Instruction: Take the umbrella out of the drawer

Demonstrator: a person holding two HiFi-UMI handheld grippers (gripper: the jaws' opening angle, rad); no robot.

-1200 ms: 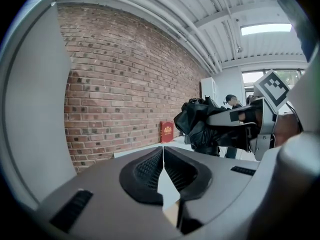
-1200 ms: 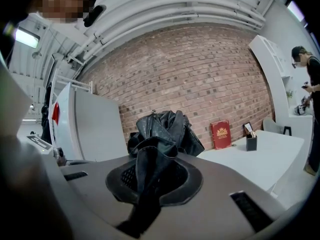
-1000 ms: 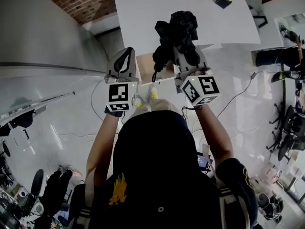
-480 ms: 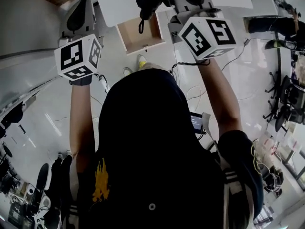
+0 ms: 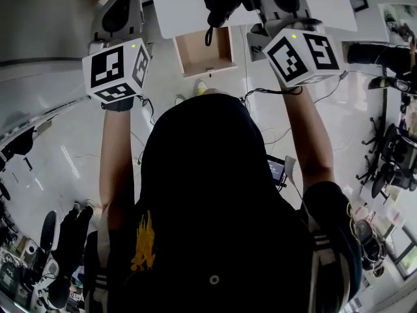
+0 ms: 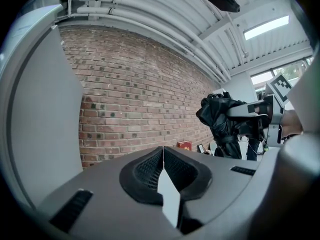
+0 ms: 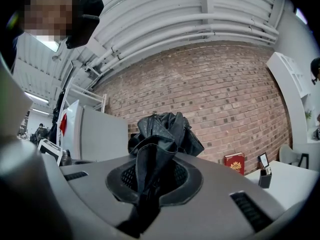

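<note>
both tools are raised: the right gripper (image 7: 154, 184) clamps the folded umbrella (image 7: 162, 131) between its jaws, above the open drawer (image 5: 202, 49), the left gripper (image 6: 163, 170) beside it closed and empty; extraction looks done, next needs a set-down spot.

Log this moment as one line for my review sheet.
right gripper: shut on umbrella | left gripper: shut, empty | umbrella: folded, out of drawer | drawer: open

- The right tongs (image 7: 154, 179) clamp a black folded umbrella (image 7: 162, 131); its crumpled fabric bunches up above the pads.
- A brick wall (image 7: 225, 94) fills the background.
- A red book (image 7: 234, 162) stands low right, near a white desk (image 7: 287, 184).
</note>
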